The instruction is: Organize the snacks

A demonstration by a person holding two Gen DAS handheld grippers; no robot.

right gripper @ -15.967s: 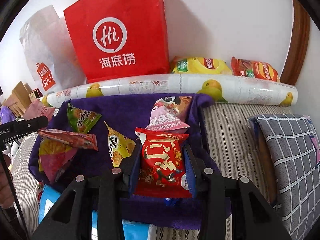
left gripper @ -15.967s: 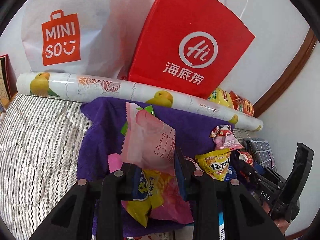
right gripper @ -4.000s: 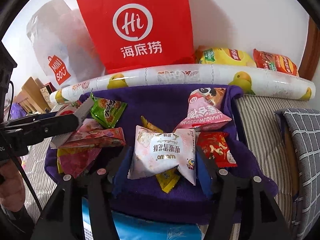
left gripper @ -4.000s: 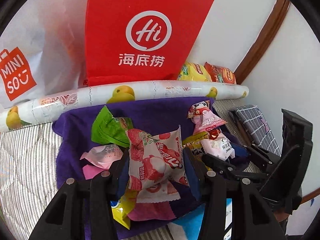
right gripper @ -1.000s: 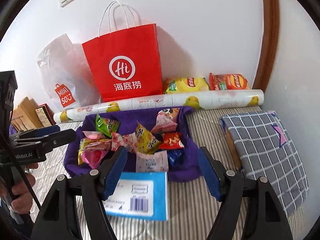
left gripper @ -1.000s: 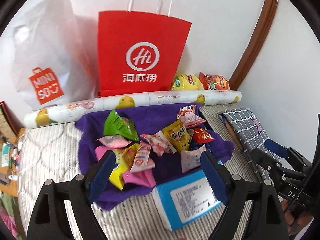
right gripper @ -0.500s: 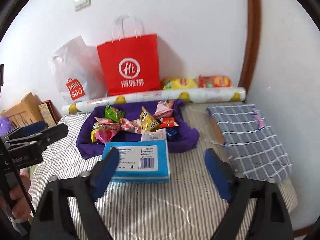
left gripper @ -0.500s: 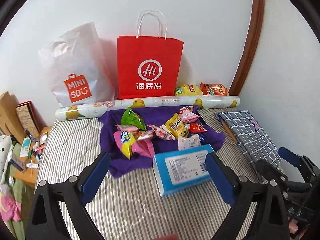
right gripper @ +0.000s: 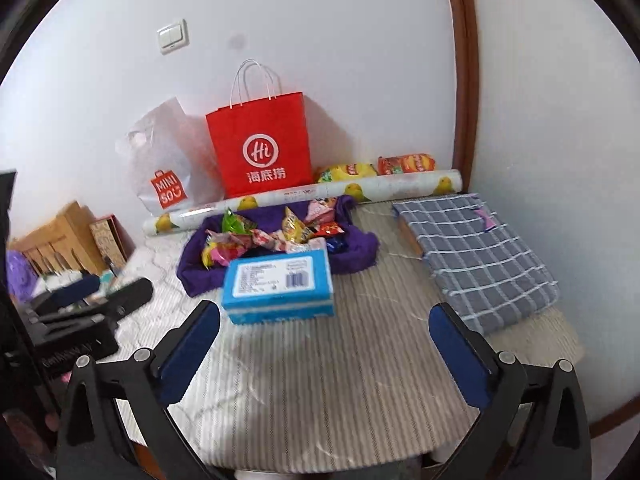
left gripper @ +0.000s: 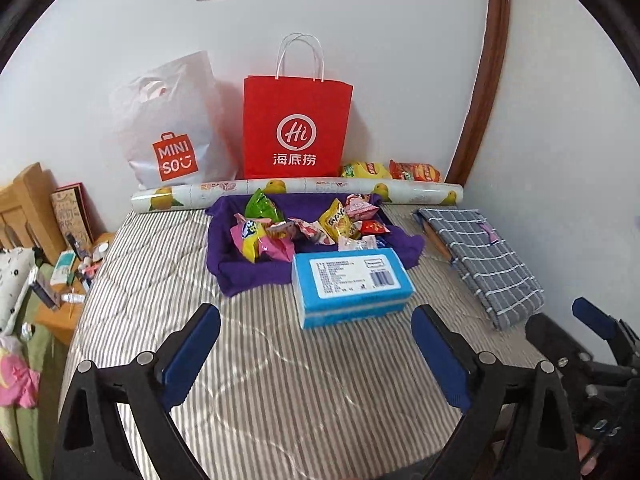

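Observation:
Several bright snack packets (left gripper: pixel 304 228) (right gripper: pixel 272 236) lie heaped on a purple cloth (left gripper: pixel 248 276) (right gripper: pixel 356 256) at the far side of a striped bed. A blue tissue box (left gripper: pixel 352 276) (right gripper: pixel 276 276) rests against the cloth's near edge. My left gripper (left gripper: pixel 316 332) hovers well back from the box, open and empty. The jaws of my right gripper (right gripper: pixel 324 320) are opening, with nothing between them. Each gripper also shows in the other's view, the right gripper (left gripper: pixel 572 328) at the lower right and the left gripper (right gripper: pixel 100 292) at the left.
A red paper bag (left gripper: pixel 296 128), a white Miniso bag (left gripper: pixel 172 140) and a patterned roll (left gripper: pixel 296 190) line the back wall, with two chip bags (left gripper: pixel 392 170) behind the roll. A folded grey checked cloth (left gripper: pixel 480 256) lies right. A cluttered wooden side table (left gripper: pixel 60 280) stands left.
Both grippers have drawn back and upward from the purple cloth, so the whole bed now shows. The right jaws have spread wider; the left spread a little. Neither holds anything.

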